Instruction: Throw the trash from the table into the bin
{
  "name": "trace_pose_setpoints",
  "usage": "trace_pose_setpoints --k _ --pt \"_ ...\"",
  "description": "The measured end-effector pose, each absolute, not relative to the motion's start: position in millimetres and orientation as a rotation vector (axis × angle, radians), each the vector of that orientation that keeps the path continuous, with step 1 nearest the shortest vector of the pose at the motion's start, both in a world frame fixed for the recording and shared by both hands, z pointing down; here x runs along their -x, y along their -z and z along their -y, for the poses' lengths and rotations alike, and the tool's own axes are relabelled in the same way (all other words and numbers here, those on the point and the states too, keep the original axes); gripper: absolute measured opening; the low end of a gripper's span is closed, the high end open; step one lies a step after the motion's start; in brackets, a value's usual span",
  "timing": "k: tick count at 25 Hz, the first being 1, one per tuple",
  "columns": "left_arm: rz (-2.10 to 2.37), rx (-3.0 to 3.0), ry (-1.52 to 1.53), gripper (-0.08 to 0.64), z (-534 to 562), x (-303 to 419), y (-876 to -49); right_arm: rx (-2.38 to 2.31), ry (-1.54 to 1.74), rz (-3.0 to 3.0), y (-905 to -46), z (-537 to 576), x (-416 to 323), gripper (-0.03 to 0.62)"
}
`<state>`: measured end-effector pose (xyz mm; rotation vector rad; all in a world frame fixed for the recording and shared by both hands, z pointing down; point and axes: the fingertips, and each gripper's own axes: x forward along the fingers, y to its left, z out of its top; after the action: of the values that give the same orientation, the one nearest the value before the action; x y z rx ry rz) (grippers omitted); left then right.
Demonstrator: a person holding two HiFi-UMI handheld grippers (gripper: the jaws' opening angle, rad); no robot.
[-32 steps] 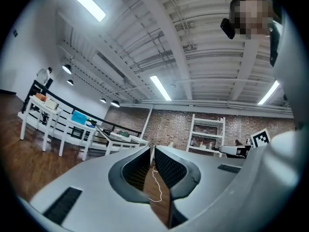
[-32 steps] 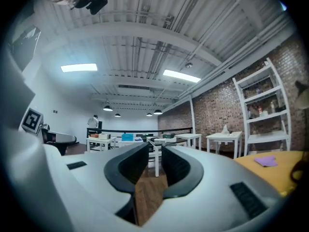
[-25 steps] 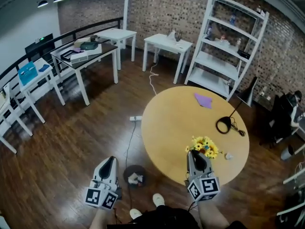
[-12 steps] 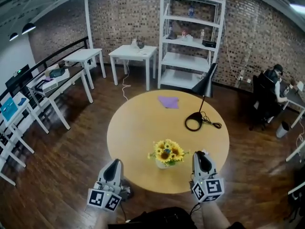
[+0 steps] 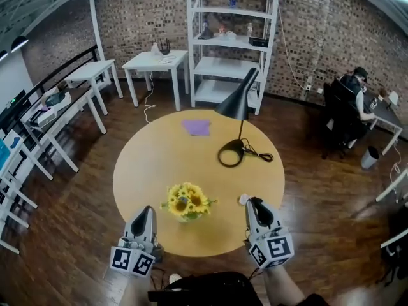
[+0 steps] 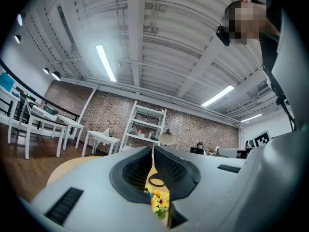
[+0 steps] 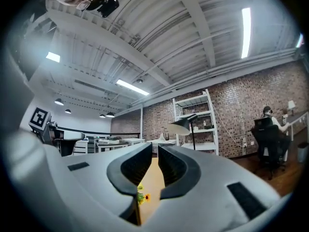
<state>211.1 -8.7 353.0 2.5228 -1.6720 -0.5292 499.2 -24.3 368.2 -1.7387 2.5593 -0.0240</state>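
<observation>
Round wooden table [image 5: 150,164] is viewed from above; dark plank floor is seen around it.

Left gripper [image 5: 146,210]: held at the near-left edge of the table. In the left gripper view its jaws are seen pressed together, and nothing is caught between them.

Right gripper [image 5: 254,203]: held over the near-right edge. Its jaws are set narrowly apart. A thin slit of tabletop is visible between the pads, and nothing is held.

Trash on the table:
- A small crumpled white scrap [image 5: 243,199] is noted close to the near-right edge, just beside the tip of the right gripper, on its left. Whether it is touched cannot be settled.
- A flat purple sheet [image 5: 196,127] is recorded near the far edge, well apart from both grippers.

Other items on the table:
- A vase of sunflowers [image 5: 186,200] is placed toward the near edge, between the two grippers.
- A black desk lamp [image 5: 238,104] is stood right of centre. Its ring base is set on the tabletop and its cord is trailed toward the right edge.

Surroundings: beyond the far edge a white shelf unit [image 5: 233,43] is seen against a brick wall. White side tables [image 5: 156,59] are lined up to its left. A seated person [image 5: 347,104] is noted at a desk far off to the right.
</observation>
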Motion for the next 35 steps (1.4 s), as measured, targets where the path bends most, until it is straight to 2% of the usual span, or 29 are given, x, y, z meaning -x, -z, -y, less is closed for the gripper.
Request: trace_pose_setpoints --k 8,24,29,35 --pt "1.535 -2.610 0.462 0.000 17.9 -230.3 -352.5 1.756 0.048 -2.574 -371.9 31.0 -499.1 0.043" --pt "1.525 -2.598 0.472 0.000 32.3 -194.5 -358.3 1.788 0.060 -2.612 -383.4 37.1 -458.3 0.043" --pt "1.444 -2.629 0.474 0.000 35.5 -198.0 -359.9 1.768 -0.028 -2.677 -380.2 34.5 -433.8 0.043" --pt "1.370 -2.655 0.427 0.000 34.5 -196.5 -369.0 1.878 -0.018 -2.620 -380.1 35.7 -447.9 0.043"
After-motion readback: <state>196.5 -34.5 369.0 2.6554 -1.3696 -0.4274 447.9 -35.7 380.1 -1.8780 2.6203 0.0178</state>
